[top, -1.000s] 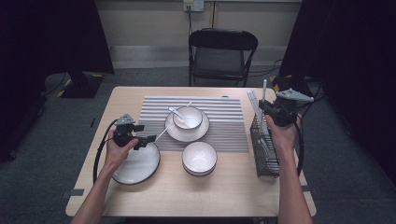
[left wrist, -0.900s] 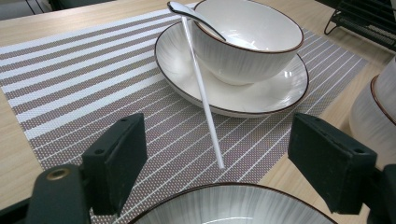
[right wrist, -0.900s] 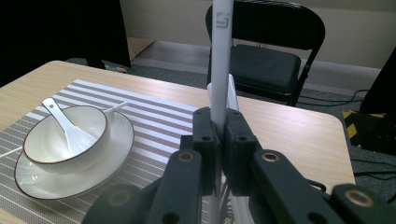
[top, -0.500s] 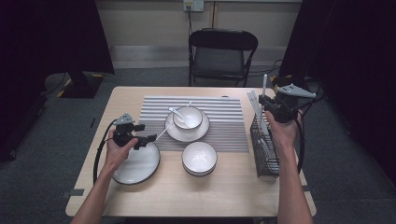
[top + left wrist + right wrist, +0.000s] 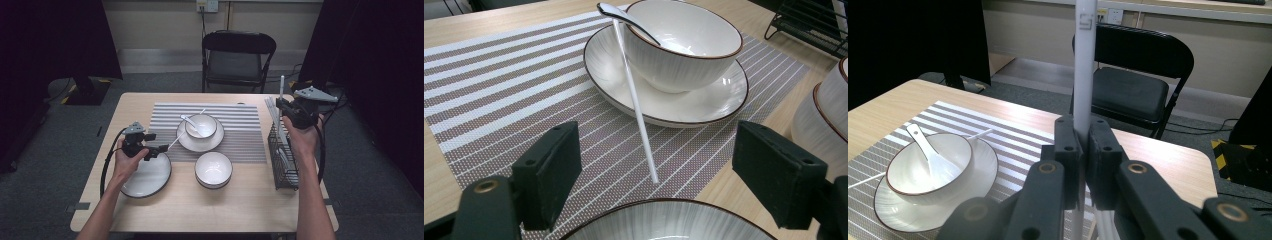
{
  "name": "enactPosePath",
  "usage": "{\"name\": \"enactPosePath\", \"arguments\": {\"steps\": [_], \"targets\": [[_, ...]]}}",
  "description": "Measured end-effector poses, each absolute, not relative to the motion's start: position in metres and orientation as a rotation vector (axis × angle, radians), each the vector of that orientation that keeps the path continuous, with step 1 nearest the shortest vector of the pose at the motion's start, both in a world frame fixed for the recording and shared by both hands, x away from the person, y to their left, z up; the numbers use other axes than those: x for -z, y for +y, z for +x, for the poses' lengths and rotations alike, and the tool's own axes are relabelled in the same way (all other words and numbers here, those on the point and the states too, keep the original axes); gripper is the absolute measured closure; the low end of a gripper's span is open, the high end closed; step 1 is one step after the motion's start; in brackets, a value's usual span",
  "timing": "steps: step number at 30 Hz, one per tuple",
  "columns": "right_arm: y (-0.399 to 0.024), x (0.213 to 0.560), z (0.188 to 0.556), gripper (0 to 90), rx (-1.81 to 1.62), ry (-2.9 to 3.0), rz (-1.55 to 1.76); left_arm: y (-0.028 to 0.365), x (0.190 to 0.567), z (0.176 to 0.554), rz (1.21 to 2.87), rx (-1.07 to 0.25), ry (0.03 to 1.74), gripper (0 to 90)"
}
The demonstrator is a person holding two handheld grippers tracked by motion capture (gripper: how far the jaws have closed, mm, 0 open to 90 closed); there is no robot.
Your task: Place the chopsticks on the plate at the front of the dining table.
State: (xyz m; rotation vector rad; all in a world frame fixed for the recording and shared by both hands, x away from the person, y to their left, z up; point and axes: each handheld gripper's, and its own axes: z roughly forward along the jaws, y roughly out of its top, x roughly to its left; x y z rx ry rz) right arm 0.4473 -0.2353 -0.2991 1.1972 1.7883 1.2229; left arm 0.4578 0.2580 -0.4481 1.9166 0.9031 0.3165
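The high view looks down and forward over the table (image 5: 250, 210). Each claw view rides close and low; all three share the bowl (image 5: 201, 125) (image 5: 684, 45) (image 5: 930, 170).

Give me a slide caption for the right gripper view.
Right gripper shut on an upright white chopstick, with bowl and chair beyond.

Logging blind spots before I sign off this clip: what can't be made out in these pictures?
- Lower end of the white chopstick: right gripper view, hidden behind the right gripper, whose jaws are shut on it.
- Contents of the black rack: high view, too small; the person's right forearm covers part.
- Near plate: left gripper view, cut off by the bottom edge.
- Stacked bowls: left gripper view, cut off by the right edge.
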Motion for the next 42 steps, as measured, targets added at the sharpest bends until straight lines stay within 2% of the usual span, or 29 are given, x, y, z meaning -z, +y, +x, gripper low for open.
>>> {"name": "enactPosePath", "arguments": {"steps": [27, 42], "targets": [[-0.216, 0.265, 0.440, 85.5, -1.248, 1.777, 1.112, 0.254, 0.449, 0.458, 1.928, -0.333, 0.895, 19.3], [-0.187, 0.274, 0.445, 85.5, -1.330, 1.825, 1.084, 0.252, 0.446, 0.457, 1.906, -0.328, 0.887, 19.4]]}}
